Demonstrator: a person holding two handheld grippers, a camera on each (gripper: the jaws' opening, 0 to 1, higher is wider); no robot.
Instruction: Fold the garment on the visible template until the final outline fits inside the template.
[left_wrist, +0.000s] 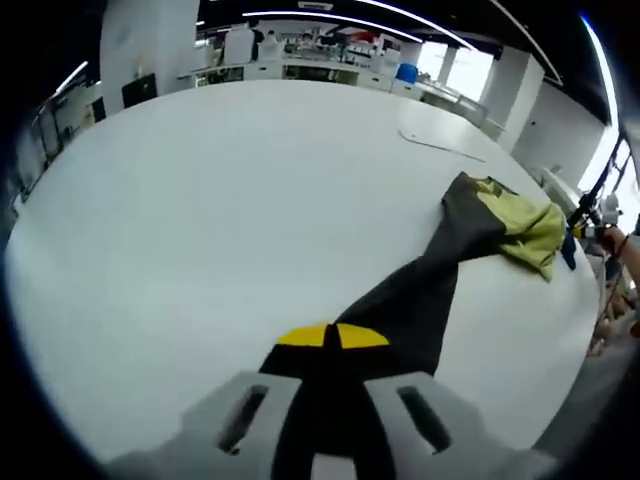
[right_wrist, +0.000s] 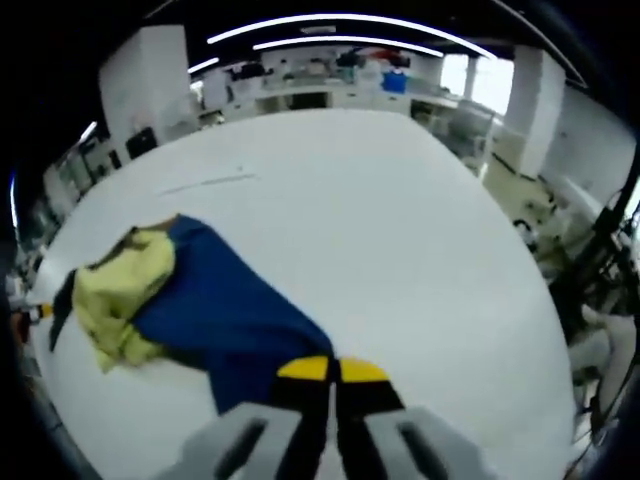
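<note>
A garment lies stretched across the white table (left_wrist: 200, 220). In the left gripper view its dark grey part (left_wrist: 420, 290) runs from my jaws to a bunched yellow-green part (left_wrist: 525, 228). My left gripper (left_wrist: 332, 338) is shut on the grey fabric at its yellow tips. In the right gripper view the blue part (right_wrist: 225, 315) leads from the jaws to the same yellow-green bunch (right_wrist: 125, 290). My right gripper (right_wrist: 333, 372) is shut on the blue fabric. A faint template outline (left_wrist: 440, 142) (right_wrist: 205, 182) is marked on the table beyond the garment.
The table edge (left_wrist: 590, 300) runs close behind the yellow bunch, and a person's hand (left_wrist: 622, 248) shows there. Benches with bottles and boxes (left_wrist: 330, 50) stand past the far edge. Chairs and stands (right_wrist: 590, 270) crowd the right side.
</note>
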